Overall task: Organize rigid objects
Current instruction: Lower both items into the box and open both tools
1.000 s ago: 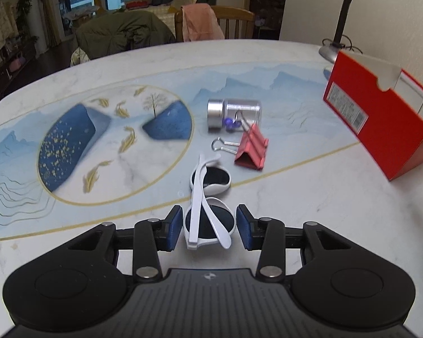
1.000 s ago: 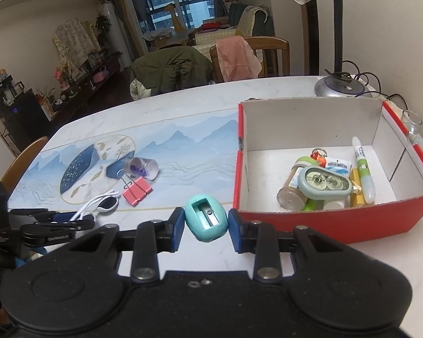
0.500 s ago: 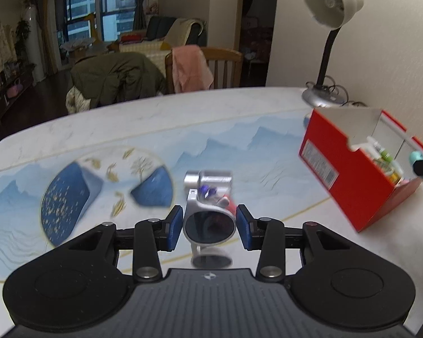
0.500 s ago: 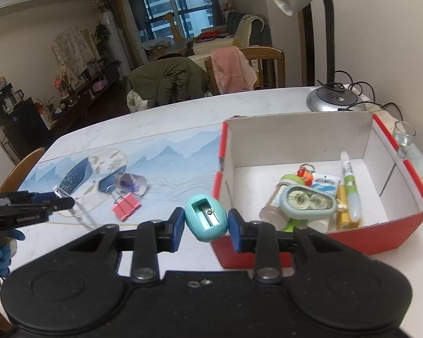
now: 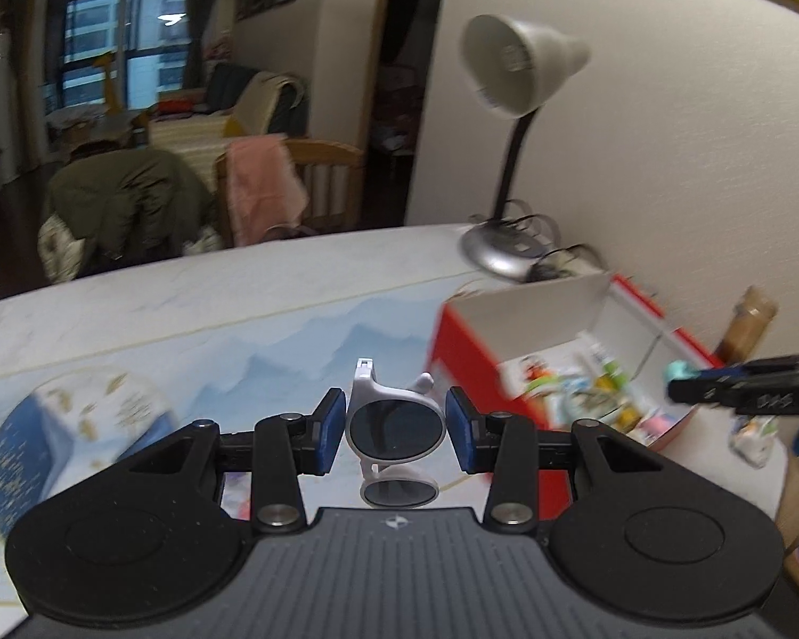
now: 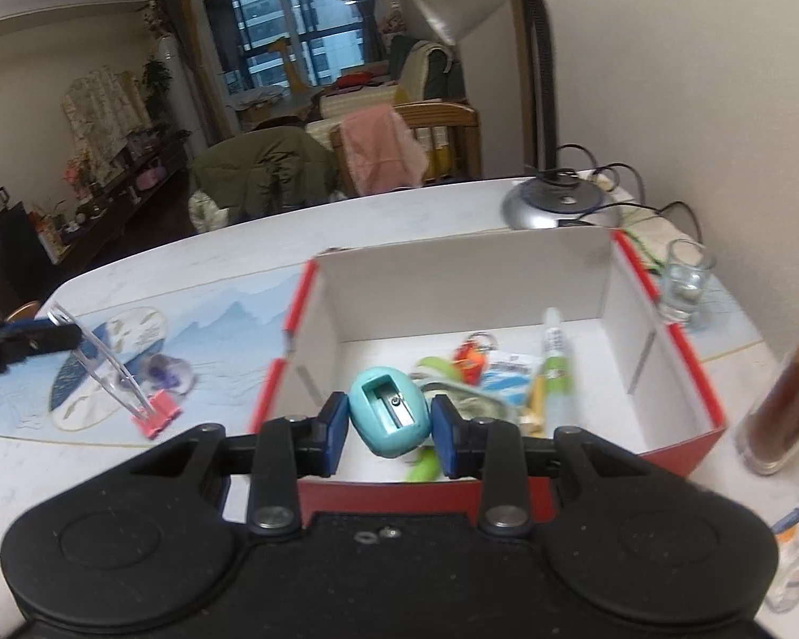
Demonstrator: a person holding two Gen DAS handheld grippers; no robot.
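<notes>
My left gripper (image 5: 394,428) is shut on white sunglasses (image 5: 395,426) with dark lenses and holds them in the air above the table, left of the red box (image 5: 466,367). My right gripper (image 6: 389,418) is shut on a teal pencil sharpener (image 6: 390,416) and hangs over the near wall of the open red box (image 6: 506,484). Inside the box lie a glue stick (image 6: 554,367), an orange key tag (image 6: 471,359) and several other small items. The right gripper with the sharpener (image 5: 679,371) also shows at the right of the left wrist view. The left gripper holding the sunglasses (image 6: 101,354) appears at the left of the right wrist view.
A pink binder clip (image 6: 157,415) and a small clear jar (image 6: 168,373) lie on the patterned table mat. A desk lamp base (image 6: 559,205) stands behind the box. A drinking glass (image 6: 684,282) and a brown bottle (image 6: 783,399) stand right of the box.
The left gripper lifted the sunglasses off the table and swung right toward the red box. The right gripper carried the sharpener from beside the box to above its near wall.
</notes>
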